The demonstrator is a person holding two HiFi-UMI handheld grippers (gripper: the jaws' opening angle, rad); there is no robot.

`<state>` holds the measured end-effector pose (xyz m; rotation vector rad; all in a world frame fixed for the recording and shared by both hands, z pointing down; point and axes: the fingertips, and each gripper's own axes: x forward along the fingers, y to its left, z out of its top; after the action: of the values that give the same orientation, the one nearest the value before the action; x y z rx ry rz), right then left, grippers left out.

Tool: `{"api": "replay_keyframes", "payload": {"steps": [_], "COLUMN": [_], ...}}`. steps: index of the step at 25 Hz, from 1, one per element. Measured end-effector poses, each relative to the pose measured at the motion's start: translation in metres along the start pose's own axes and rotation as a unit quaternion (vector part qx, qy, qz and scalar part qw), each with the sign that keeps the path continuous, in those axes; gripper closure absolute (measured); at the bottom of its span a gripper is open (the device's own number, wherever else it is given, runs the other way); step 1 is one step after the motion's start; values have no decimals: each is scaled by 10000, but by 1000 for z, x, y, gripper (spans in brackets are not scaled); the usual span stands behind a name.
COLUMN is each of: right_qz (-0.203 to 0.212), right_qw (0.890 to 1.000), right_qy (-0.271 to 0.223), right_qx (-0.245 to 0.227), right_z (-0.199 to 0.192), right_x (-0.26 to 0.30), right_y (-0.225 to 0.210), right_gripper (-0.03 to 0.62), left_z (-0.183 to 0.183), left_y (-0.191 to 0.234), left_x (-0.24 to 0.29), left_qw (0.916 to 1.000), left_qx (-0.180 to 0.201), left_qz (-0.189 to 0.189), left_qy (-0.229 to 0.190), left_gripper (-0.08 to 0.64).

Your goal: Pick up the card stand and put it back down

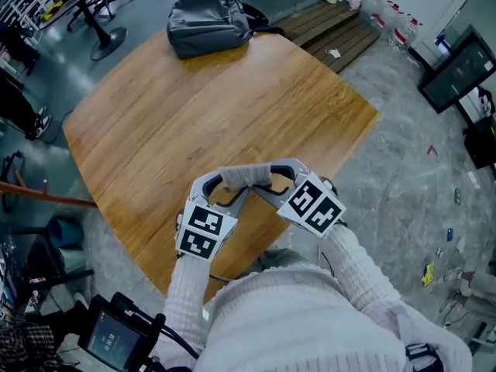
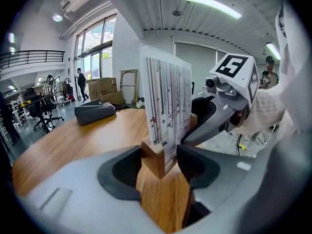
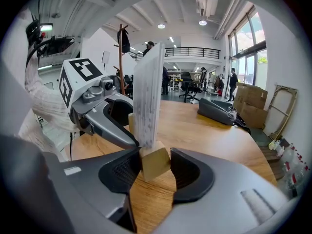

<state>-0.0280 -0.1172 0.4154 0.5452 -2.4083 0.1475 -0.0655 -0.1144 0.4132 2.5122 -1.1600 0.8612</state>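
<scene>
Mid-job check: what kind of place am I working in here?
Probably an open-plan office or lab workspace: a large wooden table, office chairs, stacked cardboard boxes beside tall windows, and a railed mezzanine overhead.

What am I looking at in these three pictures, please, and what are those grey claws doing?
There is no robot arm: a person holds a hand-operated gripper in each hand. The head view comes from a camera on the person's head, looking down at a wooden table with a grey bag at its far end. The other two pictures come from cameras riding on the left gripper and the right gripper, looking along their jaws. Both grippers are closed on the wooden base of the card stand, one from each end, with a printed card standing in it.
</scene>
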Motion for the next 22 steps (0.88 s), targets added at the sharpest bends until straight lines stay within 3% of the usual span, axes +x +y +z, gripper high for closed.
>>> {"api": "replay_keyframes", "payload": {"steps": [22], "right_qz": [240], "right_qw": [9994], "right_qy": [53], "right_qx": [256], "right_z": [-18], "right_x": [27], "right_y": [-5], "right_gripper": [405], "left_z": [-23], "left_y": [10], "left_x": [21], "left_qw": [9992], "left_qx": [-279], "left_qz": [-49], "left_qy": [270], "left_gripper": [327]}}
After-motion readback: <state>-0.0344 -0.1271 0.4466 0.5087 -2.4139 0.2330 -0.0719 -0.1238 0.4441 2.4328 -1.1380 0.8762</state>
